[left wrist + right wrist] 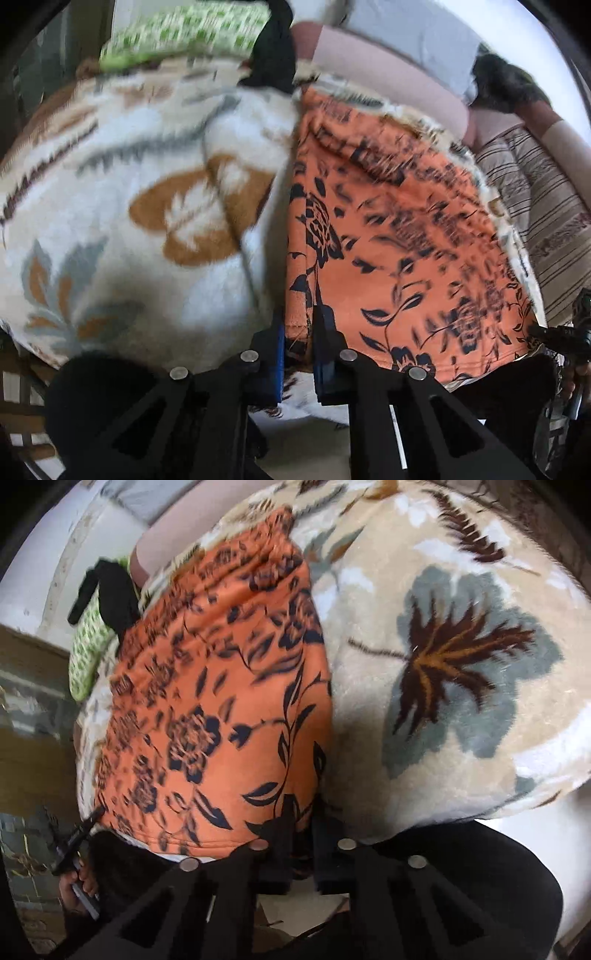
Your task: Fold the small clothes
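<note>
An orange cloth with a dark flower print point(388, 229) lies spread on a cream leaf-patterned blanket point(129, 184). My left gripper point(298, 332) is shut on the cloth's near left corner, the fabric pinched between its blue-padded fingers. In the right wrist view the same orange cloth point(221, 701) lies on the blanket point(461, 664), and my right gripper point(303, 819) is shut on its near right corner. Each gripper shows at the edge of the other's view: the right gripper point(557, 336) and the left gripper point(79, 834).
A green-and-white patterned cloth point(184, 33) and a black garment point(273, 48) lie at the blanket's far edge. A pink cushion point(388, 62) and a striped cover point(535, 206) lie at the far right. A black garment point(480, 867) lies near the right gripper.
</note>
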Available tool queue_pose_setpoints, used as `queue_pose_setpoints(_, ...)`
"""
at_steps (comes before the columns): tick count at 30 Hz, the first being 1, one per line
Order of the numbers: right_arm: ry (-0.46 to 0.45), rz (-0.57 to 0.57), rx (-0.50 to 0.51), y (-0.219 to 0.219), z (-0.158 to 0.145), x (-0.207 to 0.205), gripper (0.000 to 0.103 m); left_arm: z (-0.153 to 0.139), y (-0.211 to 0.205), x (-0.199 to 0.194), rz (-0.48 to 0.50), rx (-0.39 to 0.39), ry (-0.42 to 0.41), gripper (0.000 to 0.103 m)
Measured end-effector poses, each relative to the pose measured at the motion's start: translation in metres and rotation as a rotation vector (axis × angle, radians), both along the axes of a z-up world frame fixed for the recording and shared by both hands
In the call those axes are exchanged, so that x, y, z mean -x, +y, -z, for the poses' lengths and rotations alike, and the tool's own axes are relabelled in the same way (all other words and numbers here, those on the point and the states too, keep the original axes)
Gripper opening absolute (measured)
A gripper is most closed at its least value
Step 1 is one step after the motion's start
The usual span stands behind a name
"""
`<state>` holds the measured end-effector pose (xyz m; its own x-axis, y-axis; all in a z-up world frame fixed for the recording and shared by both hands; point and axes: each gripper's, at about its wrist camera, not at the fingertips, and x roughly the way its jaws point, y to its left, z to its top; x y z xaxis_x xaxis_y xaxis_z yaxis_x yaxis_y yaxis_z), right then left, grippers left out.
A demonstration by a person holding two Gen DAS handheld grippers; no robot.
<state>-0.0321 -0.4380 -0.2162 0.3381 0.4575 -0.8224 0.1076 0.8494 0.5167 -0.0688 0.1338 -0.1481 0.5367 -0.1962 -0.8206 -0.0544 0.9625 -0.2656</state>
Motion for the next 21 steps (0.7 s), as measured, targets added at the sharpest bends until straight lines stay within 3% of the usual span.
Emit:
queue_pose_setpoints(2,-0.013,0.0,-0.032,-0.002,-0.003,0.001,0.007,0.011,0.001,-0.008,-0.002,0.002,0.04,0.013)
queue_pose_setpoints(6,0.07,0.008,-0.019,0.0,0.024,-0.008,0.011,0.036,-0.002,-0.014,-0.016,-0.018,0.099,0.016)
queue_pose_setpoints(8,0.058,0.008,-0.006,0.002,0.024,-0.007,0.026,0.036,0.0,-0.011,-0.018,-0.002,0.087,0.023)
queue_pose_setpoints(10,0.063,-0.004,-0.011,0.003,0.027,-0.007,0.031,0.037,-0.003,-0.011,-0.004,-0.02,0.097,0.021)
queue_pose_setpoints(11,0.085,-0.006,-0.015,0.004,0.033,-0.007,0.03,0.037,-0.004,-0.013,0.002,-0.033,0.102,0.012)
queue_pose_setpoints(12,0.1,-0.013,-0.021,0.005,0.036,-0.009,0.028,0.036,-0.004,-0.013,0.009,-0.029,0.108,0.012)
queue_pose_setpoints(13,0.11,-0.019,-0.028,0.006,0.036,-0.01,0.015,0.035,-0.003,-0.014,0.009,-0.021,0.109,0.011)
queue_pose_setpoints(17,0.079,-0.021,-0.122,0.004,0.014,-0.012,0.009,0.005,-0.006,-0.018,0.035,0.055,0.066,0.011)
queue_pose_setpoints(21,-0.018,-0.009,-0.253,-0.005,-0.029,-0.04,0.009,-0.056,-0.004,-0.054,0.08,0.139,-0.055,0.011)
